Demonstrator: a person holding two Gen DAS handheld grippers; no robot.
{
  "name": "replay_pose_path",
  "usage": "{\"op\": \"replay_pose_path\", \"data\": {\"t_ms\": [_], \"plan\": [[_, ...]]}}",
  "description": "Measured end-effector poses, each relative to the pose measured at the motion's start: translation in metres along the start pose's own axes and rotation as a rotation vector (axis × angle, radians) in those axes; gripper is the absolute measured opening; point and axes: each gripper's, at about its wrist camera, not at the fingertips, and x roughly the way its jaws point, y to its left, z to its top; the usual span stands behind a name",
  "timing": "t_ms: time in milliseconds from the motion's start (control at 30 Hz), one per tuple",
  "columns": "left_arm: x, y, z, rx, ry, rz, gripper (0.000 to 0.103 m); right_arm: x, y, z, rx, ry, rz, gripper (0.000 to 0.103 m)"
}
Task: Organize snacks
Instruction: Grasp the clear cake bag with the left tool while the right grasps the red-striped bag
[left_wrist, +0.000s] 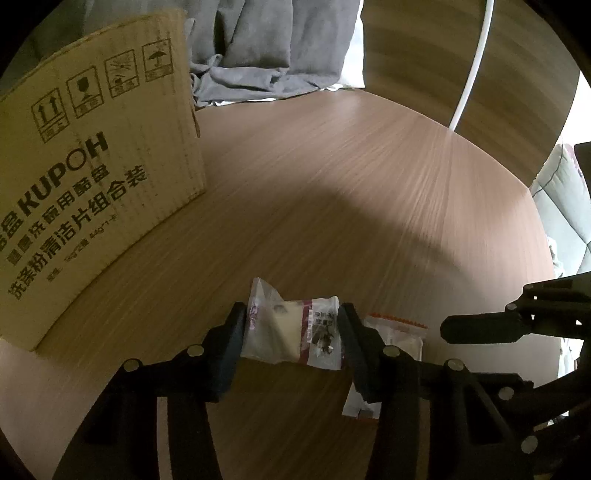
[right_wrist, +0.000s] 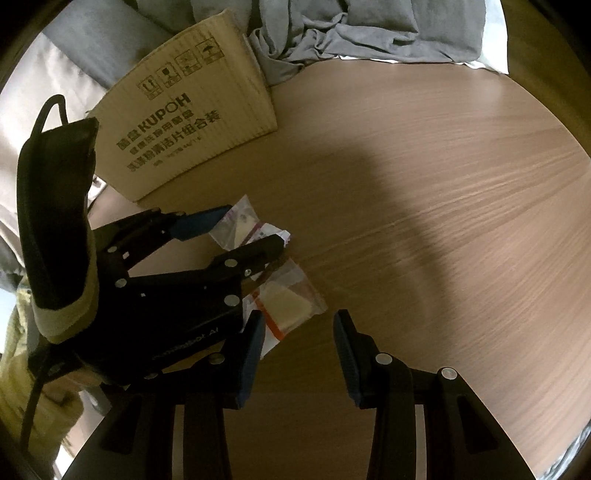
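Note:
My left gripper (left_wrist: 291, 332) is shut on a clear snack packet with a purple label (left_wrist: 291, 332), held between both pads just above the wooden table (left_wrist: 332, 177). It also shows in the right wrist view (right_wrist: 240, 225), clamped by the left gripper (right_wrist: 245, 230). A second clear packet with an orange strip (left_wrist: 400, 336) lies on the table just right of the left gripper; in the right wrist view the orange packet (right_wrist: 286, 301) lies partly under the left gripper. My right gripper (right_wrist: 299, 343) is open and empty, just right of the orange packet. Its finger (left_wrist: 480, 326) shows in the left view.
A brown cardboard box printed KUPOH (left_wrist: 92, 177) stands at the table's left; it also shows in the right wrist view (right_wrist: 192, 125). Grey cloth (left_wrist: 266, 48) is piled beyond the far edge. A white tube (left_wrist: 472, 62) runs past the back right.

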Motion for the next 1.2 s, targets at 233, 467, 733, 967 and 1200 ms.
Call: {"op": "replay_pose_path", "data": {"t_ms": [233,467,733,967,1200], "plan": [[-0.008,0.0,-0.005,-0.003,-0.018,0.021,0.032,-0.001,0.001,-0.002,-0.004,0.005,0.013,0.04],[-0.038,0.01,-0.021,-0.072,-0.058,0.065,0.032,0.001,0.004,-0.006,-0.004,0.028,0.052,0.04],[-0.056,0.019,-0.035,-0.127,-0.082,0.099,0.032,0.007,0.011,0.003,-0.024,0.021,0.052,0.04],[-0.067,0.032,-0.048,-0.187,-0.098,0.115,0.032,0.017,0.017,0.016,-0.053,0.023,0.038,0.04],[-0.073,0.047,-0.058,-0.243,-0.102,0.131,0.032,0.025,0.039,0.015,-0.149,0.011,-0.024,0.04]]}}
